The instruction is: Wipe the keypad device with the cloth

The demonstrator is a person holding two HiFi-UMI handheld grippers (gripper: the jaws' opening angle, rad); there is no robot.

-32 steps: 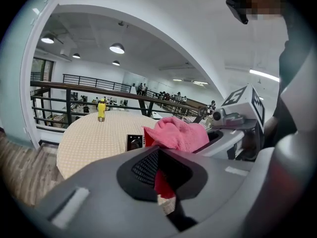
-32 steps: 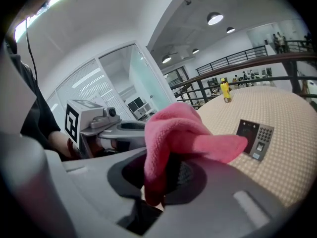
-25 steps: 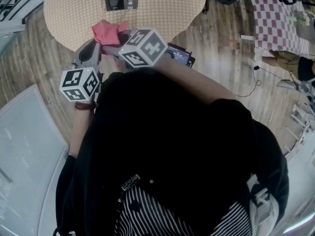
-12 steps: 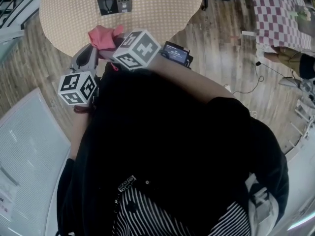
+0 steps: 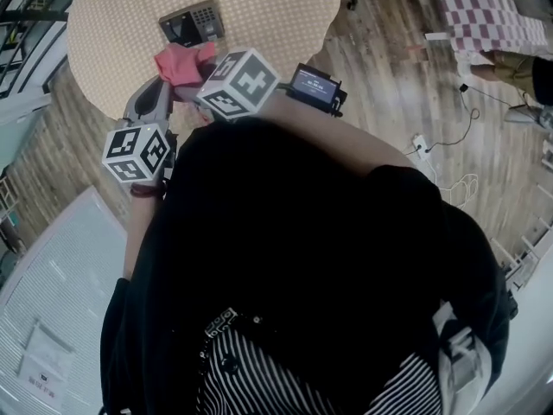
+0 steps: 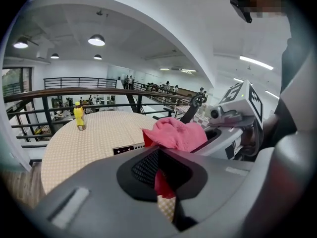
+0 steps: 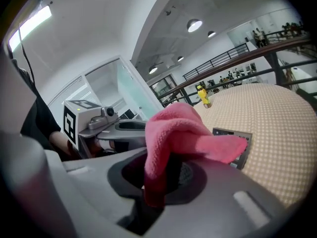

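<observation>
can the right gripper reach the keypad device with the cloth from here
Probably yes. The right gripper holds the cloth in its jaws, and the keypad device lies just beyond on bare table. The left gripper also seems to pinch the cloth, which may hold it back.

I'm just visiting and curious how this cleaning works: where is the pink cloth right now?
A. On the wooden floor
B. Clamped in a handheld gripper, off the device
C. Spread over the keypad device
B: the pink cloth sits pinched in the right gripper, while the keypad device lies uncovered on the table beyond.
</observation>
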